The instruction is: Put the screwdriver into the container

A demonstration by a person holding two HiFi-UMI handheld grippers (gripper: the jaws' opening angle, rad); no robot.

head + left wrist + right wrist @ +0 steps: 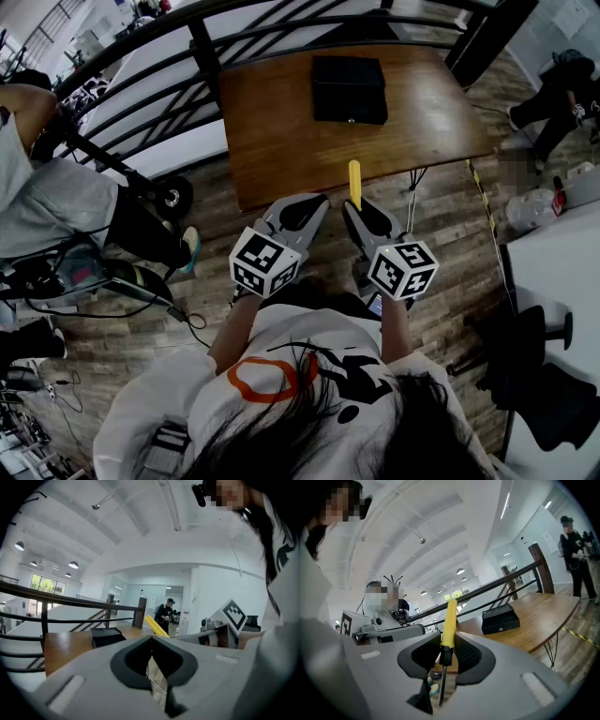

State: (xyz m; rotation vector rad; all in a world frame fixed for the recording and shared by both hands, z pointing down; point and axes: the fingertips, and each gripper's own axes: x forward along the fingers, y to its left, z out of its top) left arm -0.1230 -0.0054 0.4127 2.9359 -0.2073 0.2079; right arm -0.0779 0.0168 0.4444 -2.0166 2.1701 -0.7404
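Right gripper (pixel 444 645) clamps screwdriver (pixel 450 620) at handle base: light, stiff, slick plastic, may pivot; left gripper (pixel 151 639) closed, empty.

We found a brown wooden table (pixel 281 141) on a plank floor (pixel 450 234); a black container (pixel 349 89) lay toward its far edge.

Open-plan lab or office hall: a brown wooden desk (pixel 272 131) on a grey wood-plank floor (pixel 450 234), a black metal railing (pixel 44 620), and a high white ceiling (pixel 140 527) with round pendant lamps (pixel 73 565)
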